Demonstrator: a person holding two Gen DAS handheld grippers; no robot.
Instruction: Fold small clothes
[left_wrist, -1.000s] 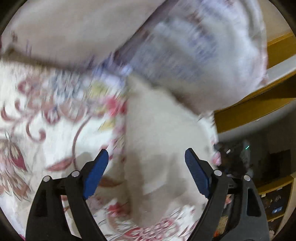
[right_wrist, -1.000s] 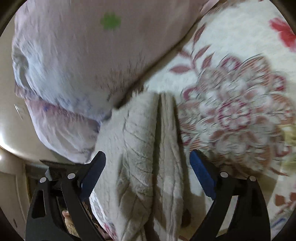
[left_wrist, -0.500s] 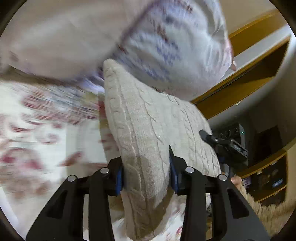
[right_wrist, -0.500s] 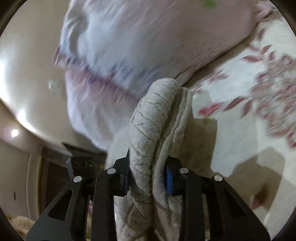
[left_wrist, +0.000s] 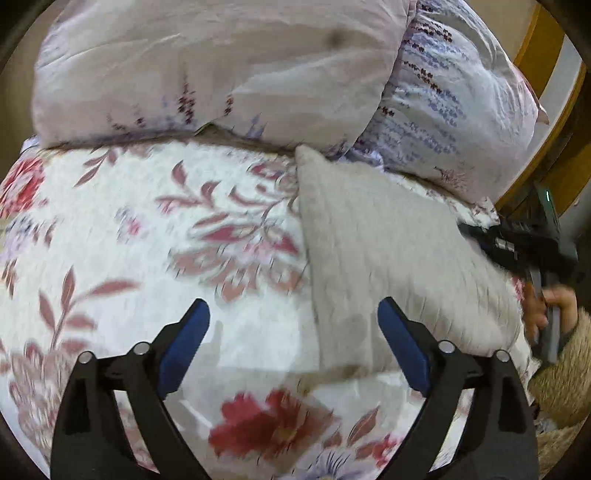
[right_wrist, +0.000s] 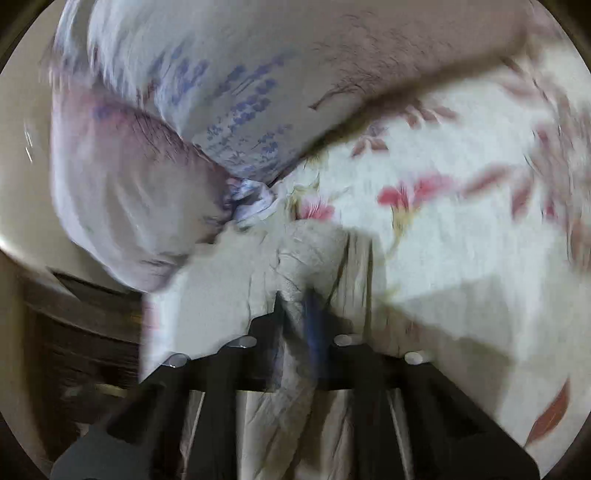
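My left gripper (left_wrist: 293, 345) gapes empty over the floral bedsheet (left_wrist: 122, 236). My right gripper (right_wrist: 295, 310) pinches the beige knit garment (left_wrist: 388, 258) beside the pillows (left_wrist: 221, 70)

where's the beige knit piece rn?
The beige knit garment lies on the floral bedsheet, right of centre in the left wrist view, below the pillows; the right claw pinches its edge.

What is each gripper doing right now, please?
Left gripper: open, holding nothing, above the floral bedsheet.
Right gripper: closed on the beige knit garment.
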